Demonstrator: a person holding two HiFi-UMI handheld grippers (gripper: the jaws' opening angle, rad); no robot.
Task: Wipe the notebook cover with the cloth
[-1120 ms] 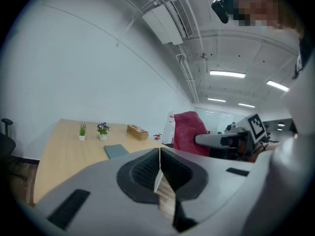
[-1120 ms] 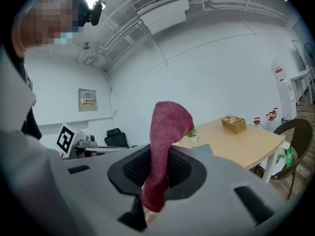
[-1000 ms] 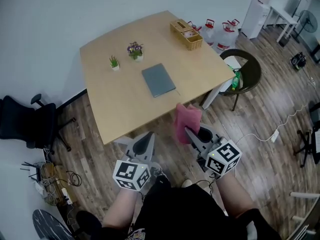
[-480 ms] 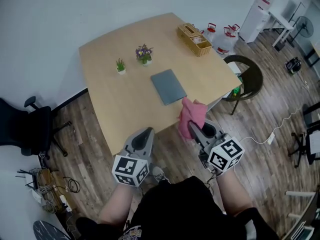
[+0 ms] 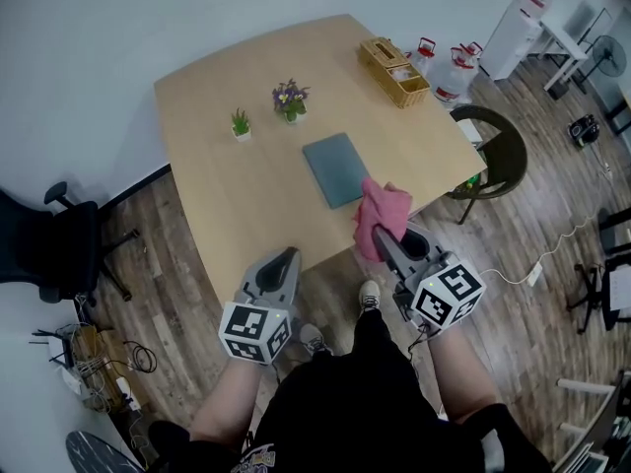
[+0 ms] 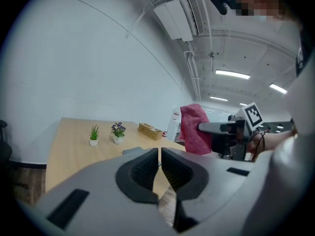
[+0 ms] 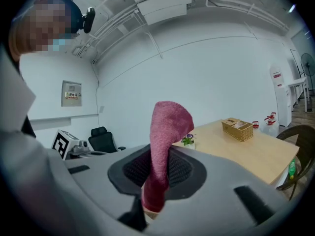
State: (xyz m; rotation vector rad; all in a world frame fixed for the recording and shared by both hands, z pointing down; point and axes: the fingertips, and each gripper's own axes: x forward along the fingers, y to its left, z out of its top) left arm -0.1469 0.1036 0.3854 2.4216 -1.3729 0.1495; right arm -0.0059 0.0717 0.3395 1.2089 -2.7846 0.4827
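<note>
the soft, bunched cloth [image 5: 383,210] is pinched by one end in the right gripper [image 5: 381,237] at the counter's [image 5: 222,200] 5 o'clock edge, and the thin, stiff notebook [image 5: 336,168] at its 11 o'clock will probably slide unless the closed, empty left gripper [image 6: 160,157] pins a corner.

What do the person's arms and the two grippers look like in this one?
Both the left gripper and right gripper are grey, wedge-shaped shells with black ribbed pads. Each carries a white cube printed with black square markers. The forearms are uncovered; the person wears a black top.
</note>
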